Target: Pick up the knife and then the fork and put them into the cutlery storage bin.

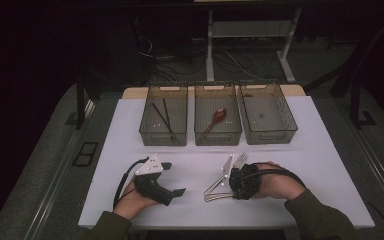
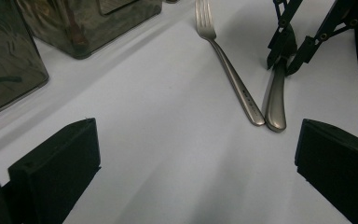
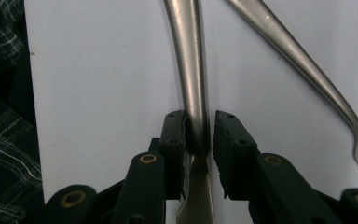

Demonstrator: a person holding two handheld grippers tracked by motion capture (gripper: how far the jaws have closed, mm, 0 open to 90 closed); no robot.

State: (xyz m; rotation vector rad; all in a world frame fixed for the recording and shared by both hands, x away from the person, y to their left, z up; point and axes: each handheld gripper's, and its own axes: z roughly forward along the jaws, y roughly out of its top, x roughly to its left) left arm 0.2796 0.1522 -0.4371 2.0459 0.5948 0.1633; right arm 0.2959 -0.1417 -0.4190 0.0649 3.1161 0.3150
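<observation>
Closest to us, our left tool (image 1: 172, 179) just sits on the white desk (image 1: 130, 200) with its jaws spread wide and nothing in them. Over on the right, our right tool (image 3: 199, 140) has its jaws straddling the handle of a knife (image 3: 189, 70) that lies flat on the desk. There's a sliver of gap on one side, so we can't call it a firm pinch yet. A fork (image 2: 228, 70) lies just beside the knife, handle ends almost touching. That's the worry: the handle is thin, slick and flat on the desk, so it could squirt out or twist as we lift, and bump the fork. Farther back are three bins (image 1: 218, 116): sticks, a red spoon (image 1: 217, 118), one looking empty.
</observation>
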